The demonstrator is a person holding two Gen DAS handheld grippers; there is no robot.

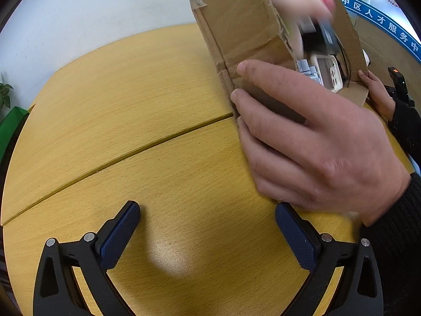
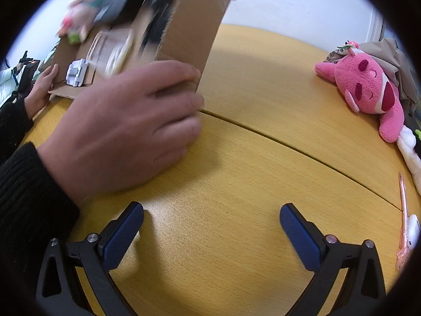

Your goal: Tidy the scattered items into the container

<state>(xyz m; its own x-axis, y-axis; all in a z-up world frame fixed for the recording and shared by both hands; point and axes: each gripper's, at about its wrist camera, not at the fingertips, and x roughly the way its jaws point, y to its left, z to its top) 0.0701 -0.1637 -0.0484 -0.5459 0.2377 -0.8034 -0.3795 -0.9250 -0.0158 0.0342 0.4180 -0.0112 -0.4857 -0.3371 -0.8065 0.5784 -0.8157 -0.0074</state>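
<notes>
Left gripper [image 1: 208, 233] sits spread wide w/ nothing btwn its blue pads, low over the wooden table [image 1: 110, 121]. Up right, a bare hand [image 1: 310, 142] grips the near corner of the cardboard box [image 1: 236, 26], which is tilted; a blurred dark item and white bits show inside.

Right gripper [image 2: 211, 234] likewise released, empty, over the table. Same hand [image 2: 123, 129] on the box [image 2: 194, 23] at upper left, contents blurred. Pink plush [image 2: 368, 87] lies far right; pink pen [image 2: 403, 210] near the right edge, both well apart from the box.
</notes>
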